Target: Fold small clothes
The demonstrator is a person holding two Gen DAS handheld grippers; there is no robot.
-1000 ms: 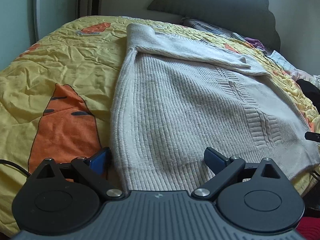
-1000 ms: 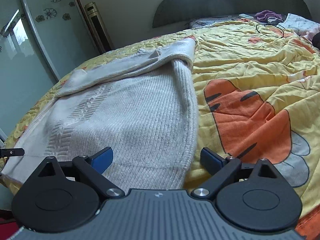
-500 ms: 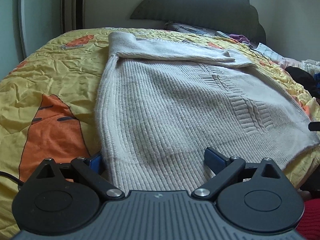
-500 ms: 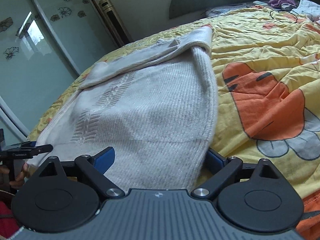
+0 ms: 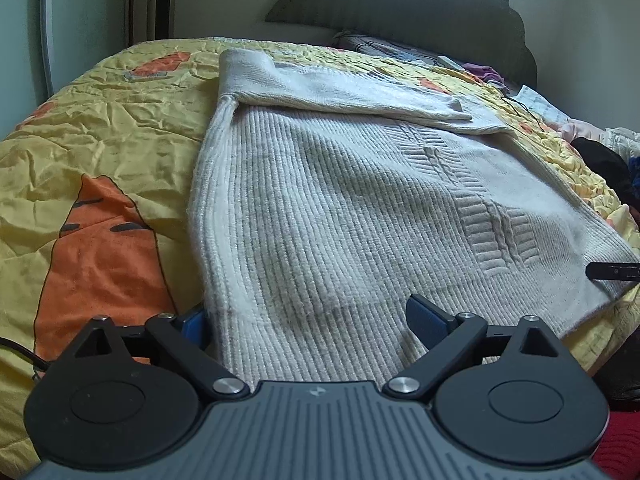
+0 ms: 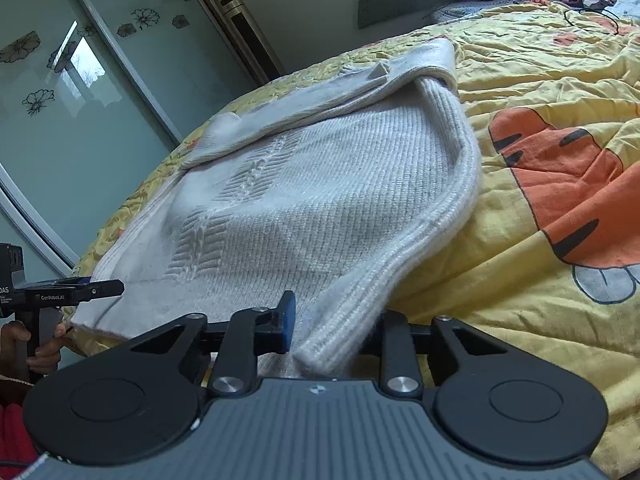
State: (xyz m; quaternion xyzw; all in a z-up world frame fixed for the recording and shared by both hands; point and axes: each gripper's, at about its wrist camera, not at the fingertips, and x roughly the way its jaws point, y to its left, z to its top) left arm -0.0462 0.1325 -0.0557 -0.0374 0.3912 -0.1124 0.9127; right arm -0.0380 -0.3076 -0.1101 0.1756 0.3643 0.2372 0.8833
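sweater [image 5: 344, 216] laid on yellow bedspread [image 5: 104, 136] | left gripper [image 5: 308, 320] spread wide at hem, nothing held | right gripper [image 6: 332, 326] closed on sweater corner

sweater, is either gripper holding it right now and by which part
The right gripper is shut on the sweater at its near hem corner. The left gripper is open around the other hem corner, not yet clamped.

My right claw [image 6: 326, 330] pinching sweater [image 6: 320, 200] hem corner, fabric lifted. Left claw [image 6: 100, 290] far to its left, at opposite corner.
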